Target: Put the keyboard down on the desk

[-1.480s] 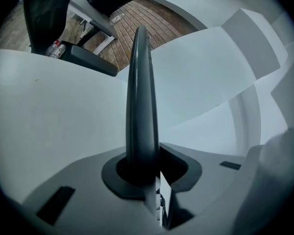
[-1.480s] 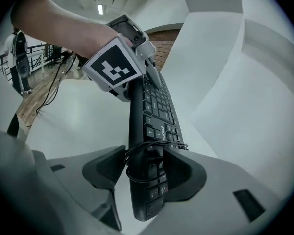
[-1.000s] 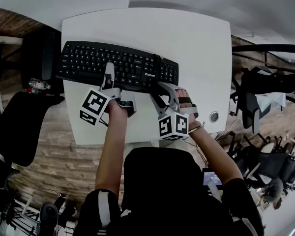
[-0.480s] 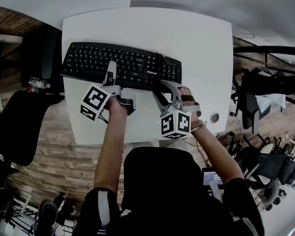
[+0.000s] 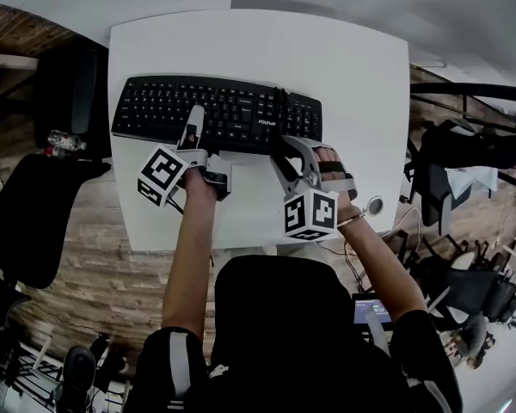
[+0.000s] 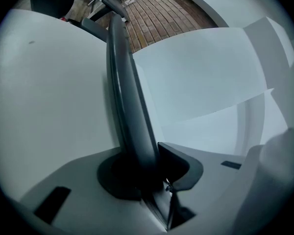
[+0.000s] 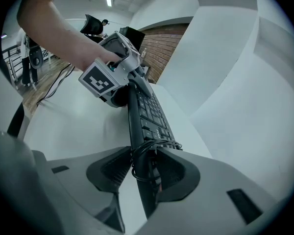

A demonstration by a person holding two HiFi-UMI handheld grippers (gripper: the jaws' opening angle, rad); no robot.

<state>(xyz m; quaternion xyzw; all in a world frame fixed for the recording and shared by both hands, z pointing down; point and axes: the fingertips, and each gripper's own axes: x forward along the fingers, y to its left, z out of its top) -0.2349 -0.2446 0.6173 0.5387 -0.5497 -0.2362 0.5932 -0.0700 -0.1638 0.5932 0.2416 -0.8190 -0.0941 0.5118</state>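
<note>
Versus one second earlier: the keyboard (image 5: pixel 215 114) had shifted slightly right across the white desk (image 5: pixel 344 67) and sat squarer to its edges. Both grippers were at the same spots on its near edge. The left gripper (image 5: pixel 192 136) had just been easing its jaws wider, and the right gripper (image 5: pixel 284 149) had been drawing its jaws in a little. Each had the keyboard's edge between its pads, and both pads looked in contact.

Keyboard: black, full-size with number pad, keys up, lying lengthwise across the desk's middle. A thin black cable (image 7: pixel 137 160) was looped around its right end. Could not tell whether the near edge was fully down.
</note>
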